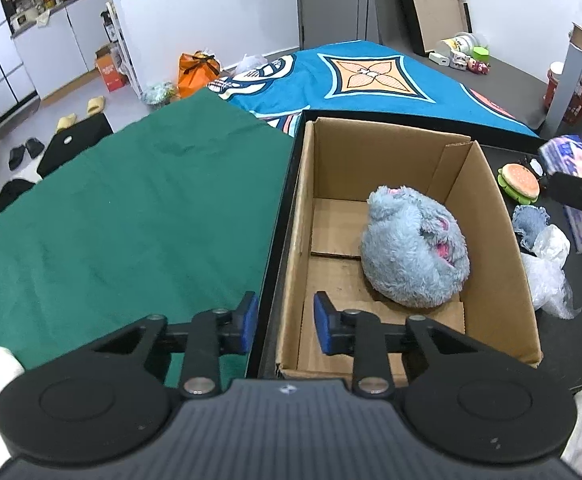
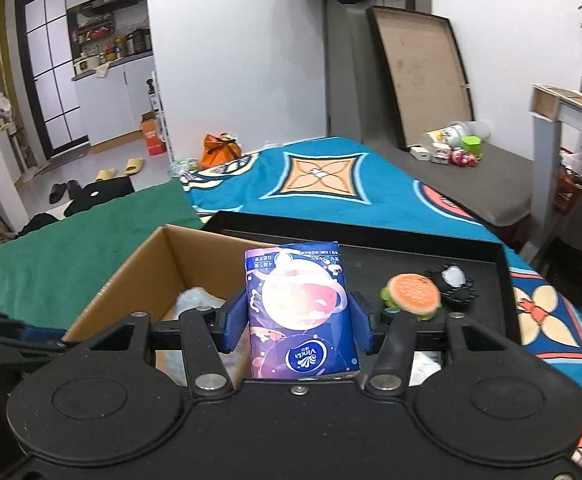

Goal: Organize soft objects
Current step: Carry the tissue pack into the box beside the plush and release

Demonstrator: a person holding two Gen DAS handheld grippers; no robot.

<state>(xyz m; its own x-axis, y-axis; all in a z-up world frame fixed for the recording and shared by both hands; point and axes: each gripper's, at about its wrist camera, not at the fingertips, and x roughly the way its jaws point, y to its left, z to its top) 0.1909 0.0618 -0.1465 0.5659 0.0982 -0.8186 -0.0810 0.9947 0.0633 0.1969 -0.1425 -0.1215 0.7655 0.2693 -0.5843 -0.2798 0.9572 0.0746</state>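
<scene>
Right gripper (image 2: 297, 322) pinches a light, squashy tissue pack (image 2: 301, 312) by its long sides above the cardboard box (image 1: 491, 216), where a blue plush toy (image 1: 415, 248) lies; left gripper (image 1: 285, 324), narrowly parted, holds nothing.

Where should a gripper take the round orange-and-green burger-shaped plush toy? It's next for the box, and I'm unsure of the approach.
Pinch the burger-shaped plush toy across its bun edges, coming from above. It lies flat and free on the black tray, sides exposed, beside a black clip.
</scene>
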